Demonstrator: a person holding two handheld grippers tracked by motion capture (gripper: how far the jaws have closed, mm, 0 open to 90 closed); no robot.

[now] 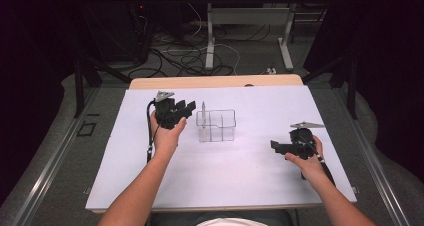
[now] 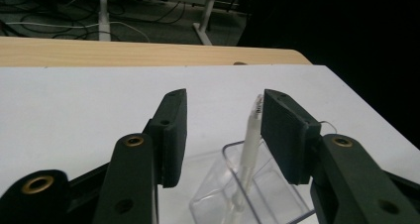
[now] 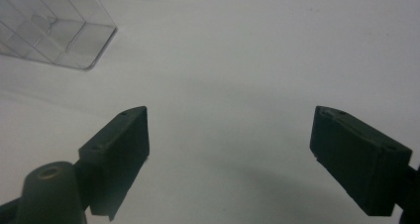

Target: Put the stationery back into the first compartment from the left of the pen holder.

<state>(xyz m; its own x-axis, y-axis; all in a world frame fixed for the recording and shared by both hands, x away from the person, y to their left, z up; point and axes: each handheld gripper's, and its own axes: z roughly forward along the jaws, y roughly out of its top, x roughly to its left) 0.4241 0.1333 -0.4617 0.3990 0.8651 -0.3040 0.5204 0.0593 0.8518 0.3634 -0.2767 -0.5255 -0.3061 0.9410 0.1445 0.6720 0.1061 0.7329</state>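
Two hand-held grippers work over the white bench, and we take the clear organizer as our landmark. A pale pen stands upright in the organizer's near-left compartment, its top rising above the rim.

The step in hand looks like placing that pen, or letting go of it. To do it well, we judge that the left hand-held gripper should draw straight back from the organizer without brushing the pen's top, since the light plastic box could tip or slide.

In the left gripper view, the left hand-held gripper has its jaws wide apart, straddling the pen above the organizer. The pen's upper end lies close against the right pad; we cannot tell whether it touches. Nothing is clamped.

The right hand-held gripper waits well to the right of the organizer, low over the bench. Its jaws stand wide apart in the right gripper view, holding nothing.
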